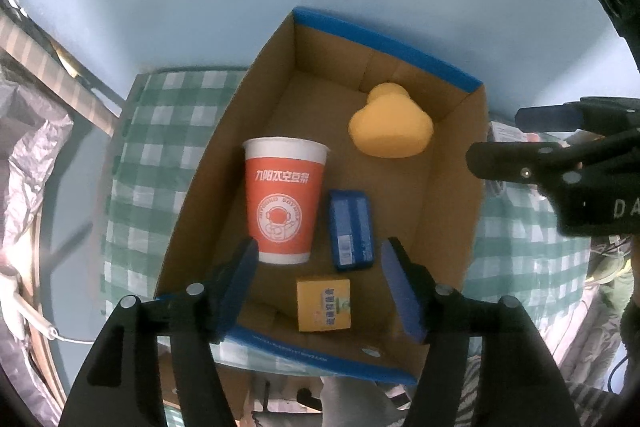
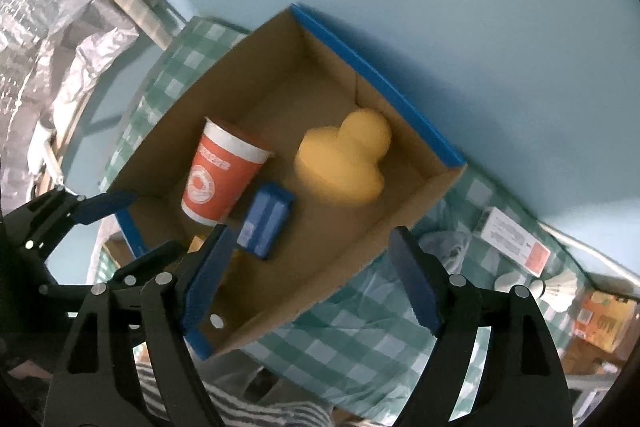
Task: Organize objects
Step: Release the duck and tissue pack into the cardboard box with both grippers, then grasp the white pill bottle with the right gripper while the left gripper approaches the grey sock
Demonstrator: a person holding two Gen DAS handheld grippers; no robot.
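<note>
Left gripper point(image 1: 320, 275): jaws spread wide, holding nothing, positioned above the near end of the cardboard box point(image 1: 452, 195). Right gripper point(image 2: 310, 267): likewise wide open and unloaded, over the box's right wall. Inside the box: orange paper cup point(image 1: 285, 201) upright, blue packet point(image 1: 351, 229) just beside it, small yellow carton point(image 1: 324, 305) nearer, yellow duck-shaped sponge point(image 1: 390, 123) at the far corner. The box rests on a green-checked tabletop point(image 1: 156, 163).

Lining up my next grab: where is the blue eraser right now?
The blue eraser lies flat on the cardboard box floor, just right of the orange cup.
</note>
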